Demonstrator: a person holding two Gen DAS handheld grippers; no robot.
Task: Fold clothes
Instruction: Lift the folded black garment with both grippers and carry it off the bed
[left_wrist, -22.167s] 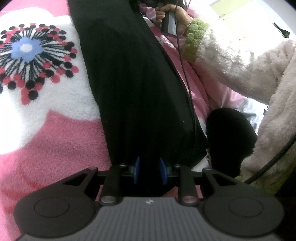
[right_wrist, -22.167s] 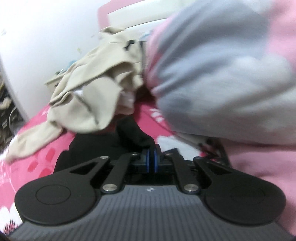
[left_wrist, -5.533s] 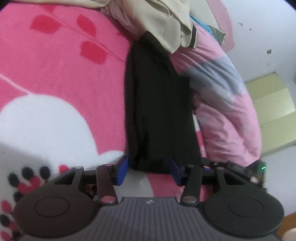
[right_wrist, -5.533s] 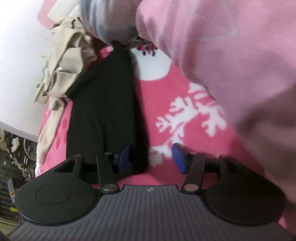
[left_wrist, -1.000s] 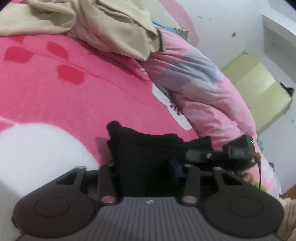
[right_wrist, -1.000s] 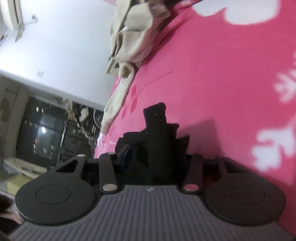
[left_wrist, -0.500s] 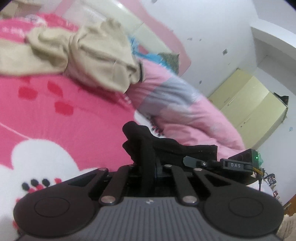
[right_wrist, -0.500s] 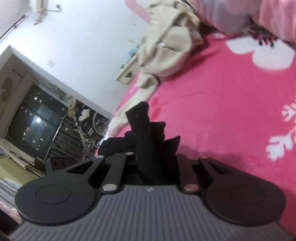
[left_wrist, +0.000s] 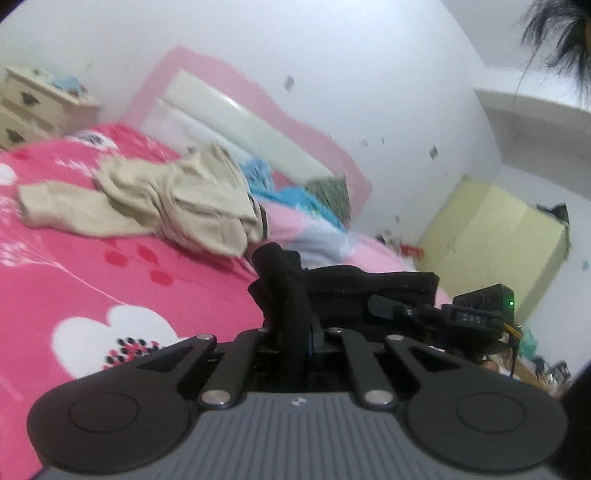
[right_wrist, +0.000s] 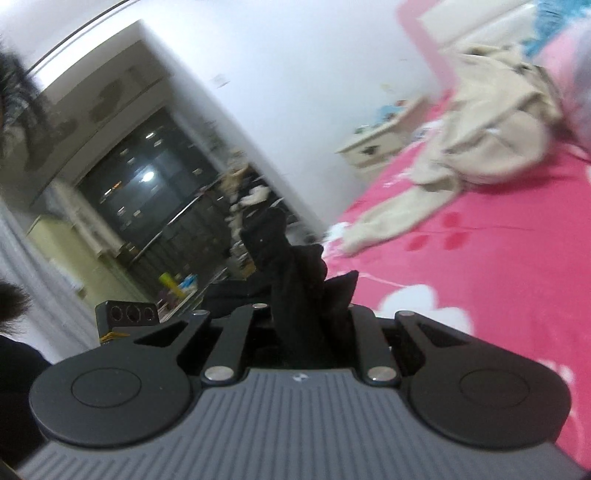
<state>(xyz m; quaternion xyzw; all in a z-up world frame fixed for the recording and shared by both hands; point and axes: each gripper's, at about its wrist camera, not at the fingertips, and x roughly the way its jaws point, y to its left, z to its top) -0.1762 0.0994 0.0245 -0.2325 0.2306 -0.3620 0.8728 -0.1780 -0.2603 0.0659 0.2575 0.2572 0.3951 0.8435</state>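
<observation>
One black garment (left_wrist: 284, 280) hangs clamped between two tongs, left (left_wrist: 299, 338) and right (right_wrist: 301, 325).

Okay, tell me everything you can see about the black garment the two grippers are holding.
The black garment is plain, dark, soft-looking fabric with no visible print. It is lifted off the pink blanket, bunched into a wrinkled tuft where the left gripper is shut on it, then runs as a flat band across to the right gripper, which pinches another crumpled tuft. How it hangs below is hidden.
</observation>
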